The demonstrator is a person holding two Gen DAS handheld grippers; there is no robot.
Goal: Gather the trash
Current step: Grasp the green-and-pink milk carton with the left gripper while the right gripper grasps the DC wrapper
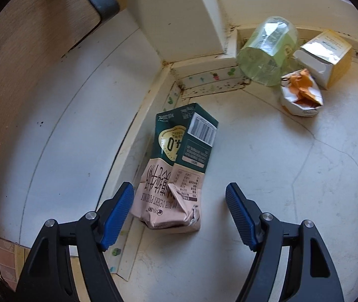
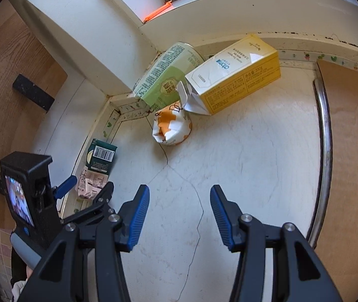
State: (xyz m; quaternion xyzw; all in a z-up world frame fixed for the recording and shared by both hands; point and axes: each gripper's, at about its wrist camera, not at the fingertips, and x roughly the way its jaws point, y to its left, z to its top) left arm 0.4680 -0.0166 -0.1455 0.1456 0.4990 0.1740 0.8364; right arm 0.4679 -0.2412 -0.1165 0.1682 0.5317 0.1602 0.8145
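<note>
A crushed green-and-pink milk carton (image 1: 179, 156) lies on the white cracked surface (image 1: 267, 176) against a wall ledge. My left gripper (image 1: 179, 187) is open and straddles the carton's crumpled pink end; the left pad is close to it and the right pad stands clear. In the right wrist view the same carton (image 2: 101, 156) lies at the left with the left gripper (image 2: 85, 191) over it. My right gripper (image 2: 180, 190) hangs open above bare surface with nothing between its fingers. Beyond it lie a crumpled orange-and-white wrapper (image 2: 171, 125), a pale green cup (image 2: 169, 75) and a yellow carton (image 2: 237, 75).
The cup (image 1: 267, 52), yellow carton (image 1: 330, 58) and wrapper (image 1: 301, 93) are clustered in the corner by a white pillar (image 1: 179, 12). A wooden panel with a metal bar (image 2: 326, 138) borders the right side. Wooden furniture (image 1: 15, 75) stands at the left.
</note>
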